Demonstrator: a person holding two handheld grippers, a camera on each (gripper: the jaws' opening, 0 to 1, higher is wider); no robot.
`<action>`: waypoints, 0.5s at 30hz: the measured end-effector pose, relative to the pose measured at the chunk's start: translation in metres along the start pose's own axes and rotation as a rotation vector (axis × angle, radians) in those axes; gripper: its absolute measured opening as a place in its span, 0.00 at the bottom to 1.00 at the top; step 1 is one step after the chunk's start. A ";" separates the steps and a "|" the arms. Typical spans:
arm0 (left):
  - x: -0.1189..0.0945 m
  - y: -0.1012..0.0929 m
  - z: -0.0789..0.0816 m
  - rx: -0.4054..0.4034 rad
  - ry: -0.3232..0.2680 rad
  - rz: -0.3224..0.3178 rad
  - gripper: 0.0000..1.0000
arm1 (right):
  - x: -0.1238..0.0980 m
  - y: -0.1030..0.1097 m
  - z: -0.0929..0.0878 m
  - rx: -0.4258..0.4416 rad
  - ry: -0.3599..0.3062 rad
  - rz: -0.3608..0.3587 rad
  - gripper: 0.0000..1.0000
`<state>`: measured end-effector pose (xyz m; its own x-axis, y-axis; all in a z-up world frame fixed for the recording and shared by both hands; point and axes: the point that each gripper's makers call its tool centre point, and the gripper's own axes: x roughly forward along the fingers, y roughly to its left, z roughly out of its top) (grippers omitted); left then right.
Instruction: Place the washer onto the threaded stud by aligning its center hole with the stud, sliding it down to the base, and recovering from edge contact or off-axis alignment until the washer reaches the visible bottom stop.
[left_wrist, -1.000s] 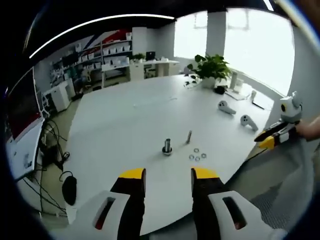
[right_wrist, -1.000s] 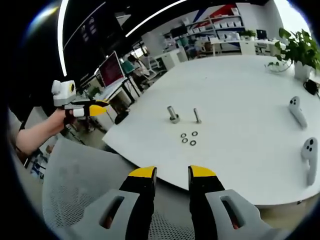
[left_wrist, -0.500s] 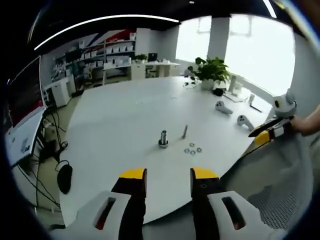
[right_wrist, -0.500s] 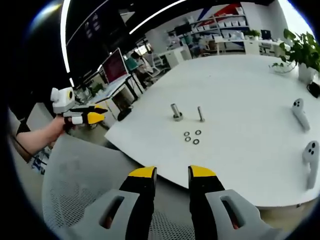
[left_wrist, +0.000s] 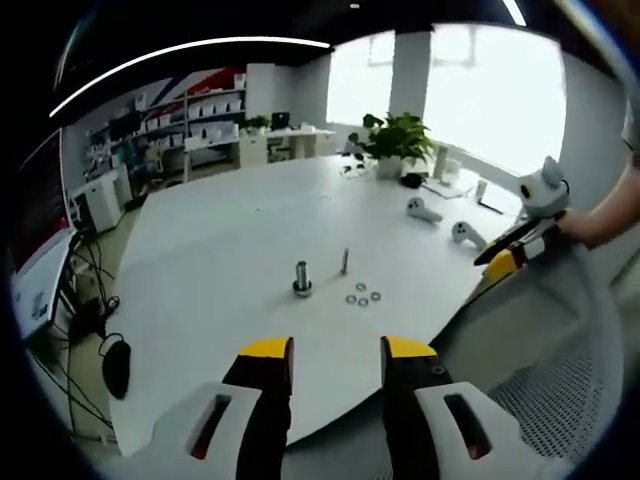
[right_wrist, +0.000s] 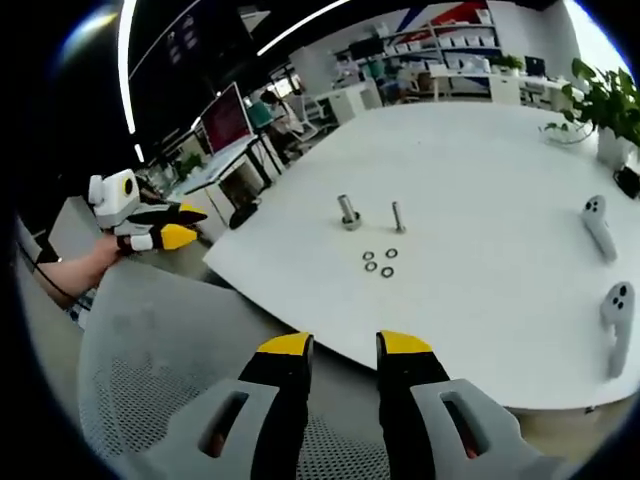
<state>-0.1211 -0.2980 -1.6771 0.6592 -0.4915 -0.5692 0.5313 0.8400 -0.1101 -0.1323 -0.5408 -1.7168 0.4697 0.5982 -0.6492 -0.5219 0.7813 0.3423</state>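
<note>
Nothing of the task is judged to have been done yet. Three washers (right_wrist: 376, 263) are seen lying flat on the white table (right_wrist: 480, 180), in a small cluster, none of them threaded on anything. In the right gripper view the thin threaded stud (right_wrist: 398, 217) stands upright just beyond them, at about 12 o'clock from the cluster, and a thicker bolt on a broad base (right_wrist: 347, 213) stands at about 10 o'clock. The same group is found in the left gripper view — washers (left_wrist: 362, 297), stud (left_wrist: 345, 262) and bolt (left_wrist: 302, 279) — near the middle of the table.

Both tools are held well short of the parts, over a grey mesh chair back (right_wrist: 150, 380) at the table's near edge. The right gripper (right_wrist: 344, 347) is seen with its jaws apart and nothing between them; the left gripper (left_wrist: 336, 350) likewise, jaws parted and empty.

Everything is left to do: a washer has to be picked up, its hole lined up over the stud, and the washer slid down to the base — with correction if an edge catches.
</note>
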 end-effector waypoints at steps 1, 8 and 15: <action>0.001 0.002 -0.002 -0.012 0.007 -0.003 0.35 | 0.000 0.000 0.001 0.001 -0.003 -0.003 0.28; 0.004 -0.010 -0.004 0.030 0.020 -0.055 0.36 | -0.001 -0.004 0.001 0.024 -0.012 -0.019 0.28; 0.002 -0.006 0.002 0.003 -0.016 -0.048 0.35 | -0.001 -0.008 -0.003 0.019 0.014 -0.035 0.28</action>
<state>-0.1221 -0.3044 -1.6759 0.6412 -0.5346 -0.5505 0.5639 0.8148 -0.1346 -0.1305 -0.5477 -1.7207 0.4770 0.5679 -0.6707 -0.4917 0.8050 0.3320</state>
